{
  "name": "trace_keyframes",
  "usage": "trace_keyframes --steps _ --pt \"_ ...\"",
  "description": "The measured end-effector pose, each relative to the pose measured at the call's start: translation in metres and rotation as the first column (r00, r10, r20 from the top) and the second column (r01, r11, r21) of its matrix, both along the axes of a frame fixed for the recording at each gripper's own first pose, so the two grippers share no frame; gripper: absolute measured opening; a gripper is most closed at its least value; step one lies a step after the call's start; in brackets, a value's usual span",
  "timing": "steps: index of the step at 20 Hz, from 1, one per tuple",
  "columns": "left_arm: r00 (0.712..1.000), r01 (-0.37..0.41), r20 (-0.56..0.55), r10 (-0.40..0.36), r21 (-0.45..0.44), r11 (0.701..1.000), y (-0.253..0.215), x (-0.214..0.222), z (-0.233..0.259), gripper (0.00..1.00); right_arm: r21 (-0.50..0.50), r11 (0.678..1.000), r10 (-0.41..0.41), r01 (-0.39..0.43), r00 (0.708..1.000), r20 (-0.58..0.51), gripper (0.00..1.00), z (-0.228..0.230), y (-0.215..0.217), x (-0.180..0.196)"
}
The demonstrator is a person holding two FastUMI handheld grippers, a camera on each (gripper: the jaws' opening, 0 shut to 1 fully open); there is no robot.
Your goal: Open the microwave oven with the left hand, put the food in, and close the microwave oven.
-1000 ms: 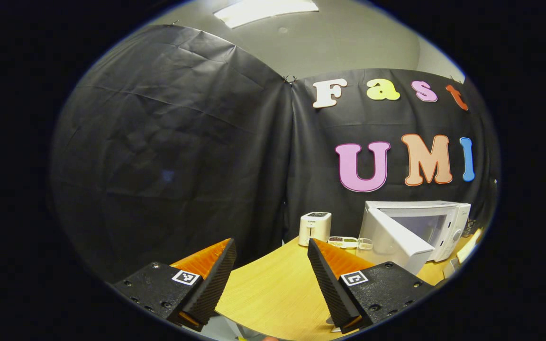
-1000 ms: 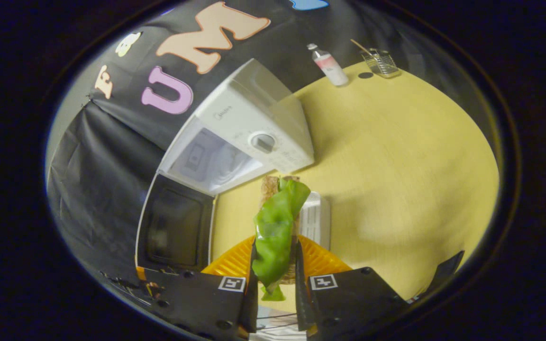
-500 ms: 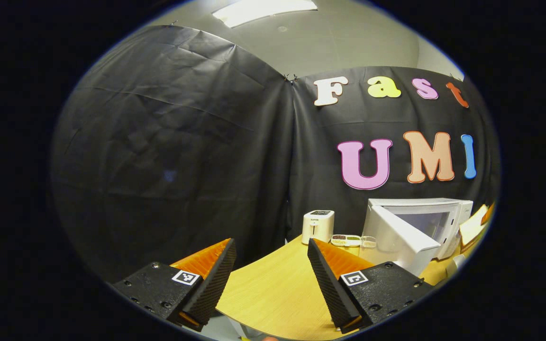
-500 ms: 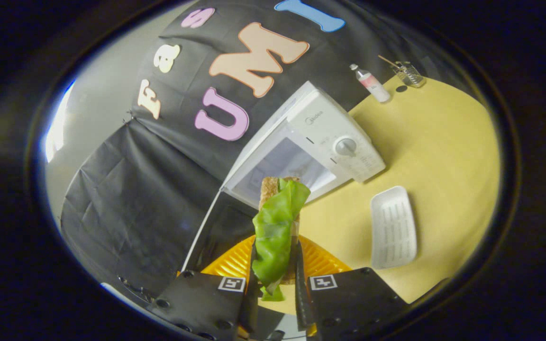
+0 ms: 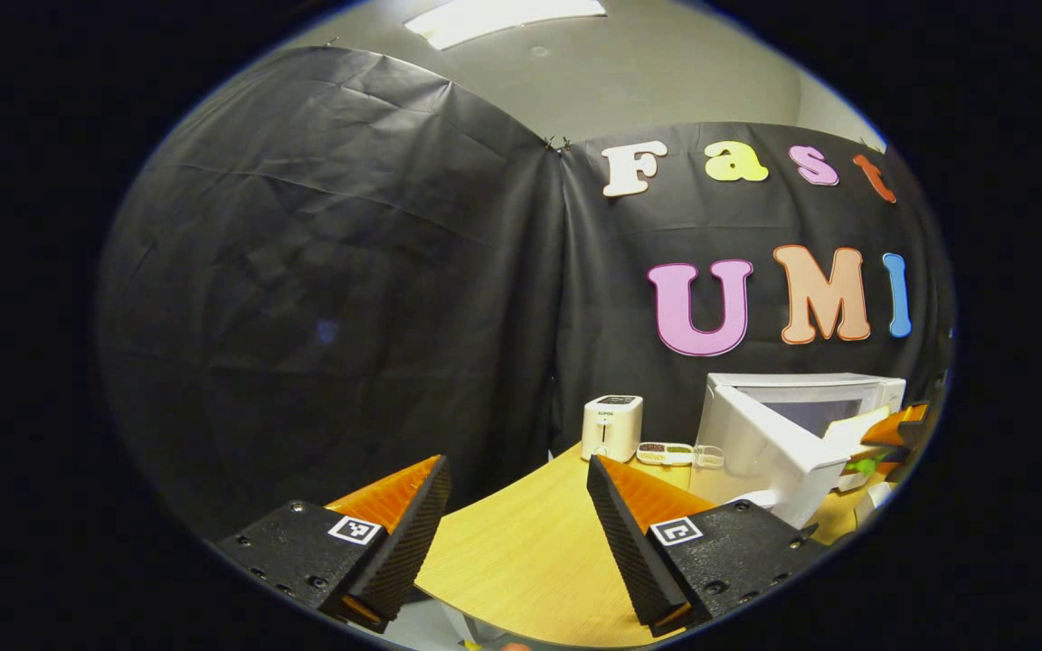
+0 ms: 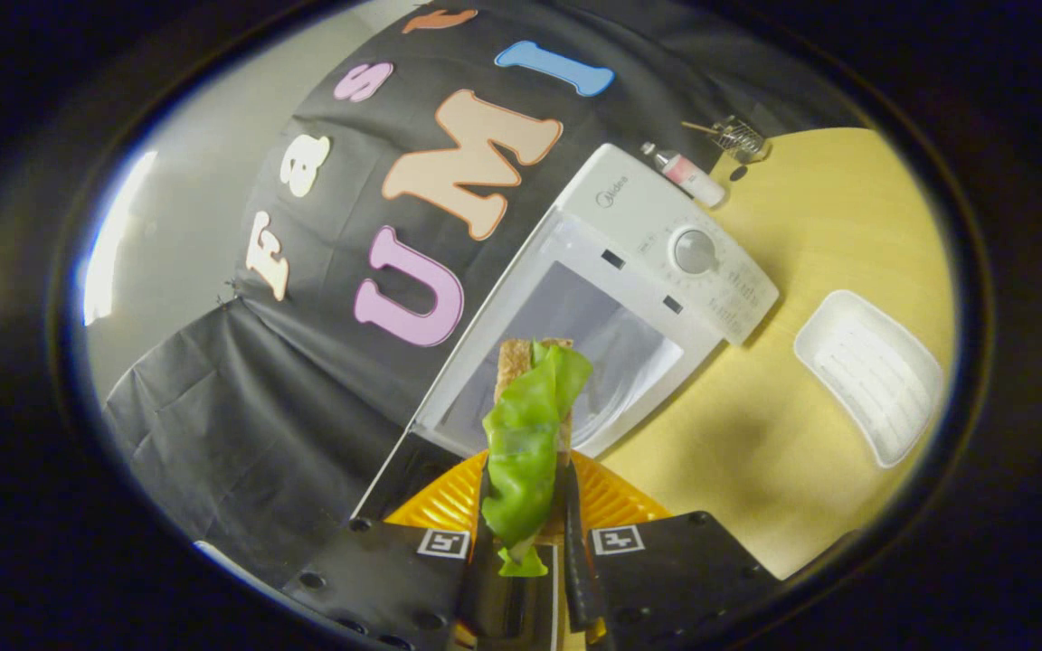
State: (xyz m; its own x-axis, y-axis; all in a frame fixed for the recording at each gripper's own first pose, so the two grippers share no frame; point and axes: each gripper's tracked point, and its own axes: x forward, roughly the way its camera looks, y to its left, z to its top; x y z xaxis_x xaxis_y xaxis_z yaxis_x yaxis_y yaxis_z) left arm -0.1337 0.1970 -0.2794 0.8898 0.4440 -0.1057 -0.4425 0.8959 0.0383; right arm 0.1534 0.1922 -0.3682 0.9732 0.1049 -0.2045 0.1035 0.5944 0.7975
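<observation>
My right gripper [image 6: 526,493] is shut on the food [image 6: 528,425], a sandwich of brown bread with a green lettuce leaf hanging out. It holds the food just in front of the open cavity [image 6: 575,348] of the white microwave [image 6: 666,226]. The microwave's door [image 6: 394,470] stands swung out to the left. In the left gripper view my left gripper [image 5: 514,466] is open with nothing between its fingers, low over the wooden table [image 5: 521,561]. From there the microwave [image 5: 801,398] sits far right, its door [image 5: 761,443] open, and the right gripper with the food [image 5: 887,438] reaches in beside it.
A white tray [image 6: 874,371] lies on the table right of the microwave. A bottle [image 6: 686,174] and a wire basket [image 6: 738,137] stand behind it. Left of the microwave are a small white appliance [image 5: 611,427] and a little compartment dish [image 5: 675,452].
My right gripper has carried the food closer to the microwave's opening and turned to face it. It has come into the left gripper view at the far right. The left gripper barely moved.
</observation>
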Motion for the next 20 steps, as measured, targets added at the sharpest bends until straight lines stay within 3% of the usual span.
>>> trace_keyframes --steps 1,2,3,5,6,7,8,9,10,11,12,14,15,16,17,19,20 --pt "1.000 0.005 -0.003 -0.005 -0.001 1.000 -0.001 0.002 0.001 0.93 -0.014 0.999 -0.029 0.028 1.000 -0.002 0.34 -0.003 0.000 0.015" --pt "1.000 0.011 -0.003 -0.011 -0.005 1.000 -0.003 0.002 -0.001 0.88 -0.018 0.998 -0.052 0.052 0.999 -0.002 0.34 -0.006 -0.001 0.030" --pt "1.000 0.017 0.002 -0.017 -0.007 1.000 -0.004 0.003 0.001 0.93 -0.015 0.998 -0.067 0.067 0.998 -0.007 0.34 -0.008 0.000 0.044" --pt "1.000 0.019 0.004 -0.019 -0.007 1.000 -0.003 0.005 0.001 0.88 -0.008 0.996 -0.093 0.093 0.995 -0.025 0.34 -0.016 0.001 0.067" --pt "1.000 0.015 0.002 -0.015 -0.007 1.000 -0.002 0.006 0.000 0.88 -0.010 0.995 -0.104 0.104 0.994 -0.032 0.27 -0.020 0.001 0.078" --pt "1.000 0.018 0.000 -0.018 -0.011 1.000 -0.003 0.007 -0.002 0.93 -0.023 0.993 -0.115 0.115 0.993 -0.029 0.27 -0.023 0.002 0.088" --pt "1.000 0.023 0.000 -0.023 -0.021 1.000 -0.004 0.009 -0.004 0.88 -0.060 0.991 -0.120 0.118 0.993 -0.020 0.27 -0.025 0.002 0.099" --pt "1.000 0.028 -0.004 -0.029 -0.030 0.999 -0.005 0.010 -0.006 0.93 -0.100 0.986 -0.132 0.130 0.991 -0.014 0.27 -0.029 0.001 0.110" --pt "0.999 0.030 -0.009 -0.030 -0.036 0.999 -0.005 0.011 -0.009 0.88 -0.122 0.983 -0.143 0.141 0.990 -0.015 0.34 -0.033 0.000 0.119" --pt "0.999 0.032 -0.013 -0.032 -0.041 0.999 -0.005 0.012 -0.011 0.88 -0.127 0.982 -0.140 0.137 0.990 -0.022 0.27 -0.037 0.002 0.127" --pt "0.999 0.032 -0.014 -0.033 -0.046 0.998 -0.004 0.013 -0.013 0.93 -0.126 0.984 -0.131 0.126 0.991 -0.028 0.27 -0.041 0.004 0.135" --pt "1.000 0.027 -0.014 -0.028 -0.051 0.998 0.000 0.015 -0.014 0.88 -0.130 0.986 -0.109 0.102 0.993 -0.046 0.27 -0.049 0.012 0.147" --pt "1.000 0.023 -0.006 -0.023 -0.053 0.998 0.001 0.015 -0.013 0.88 -0.135 0.986 -0.103 0.094 0.993 -0.063 0.34 -0.054 0.013 0.151" --pt "1.000 0.021 0.000 -0.021 -0.057 0.998 0.001 0.015 -0.012 0.93 -0.137 0.986 -0.103 0.091 0.992 -0.077 0.34 -0.060 0.013 0.155" --pt "1.000 0.022 0.006 -0.021 -0.057 0.998 0.002 0.015 -0.011 0.88 -0.139 0.987 -0.099 0.087 0.992 -0.083 0.34 -0.065 0.013 0.158" --pt "1.000 0.022 0.008 -0.022 -0.053 0.998 0.002 0.015 -0.013 0.93 -0.141 0.986 -0.096 0.084 0.992 -0.085 0.34 -0.066 0.012 0.164" --pt "1.000 0.022 0.008 -0.021 -0.055 0.998 0.002 0.017 -0.012 0.93 -0.155 0.985 -0.095 0.080 0.991 -0.093 0.27 -0.067 0.009 0.166"
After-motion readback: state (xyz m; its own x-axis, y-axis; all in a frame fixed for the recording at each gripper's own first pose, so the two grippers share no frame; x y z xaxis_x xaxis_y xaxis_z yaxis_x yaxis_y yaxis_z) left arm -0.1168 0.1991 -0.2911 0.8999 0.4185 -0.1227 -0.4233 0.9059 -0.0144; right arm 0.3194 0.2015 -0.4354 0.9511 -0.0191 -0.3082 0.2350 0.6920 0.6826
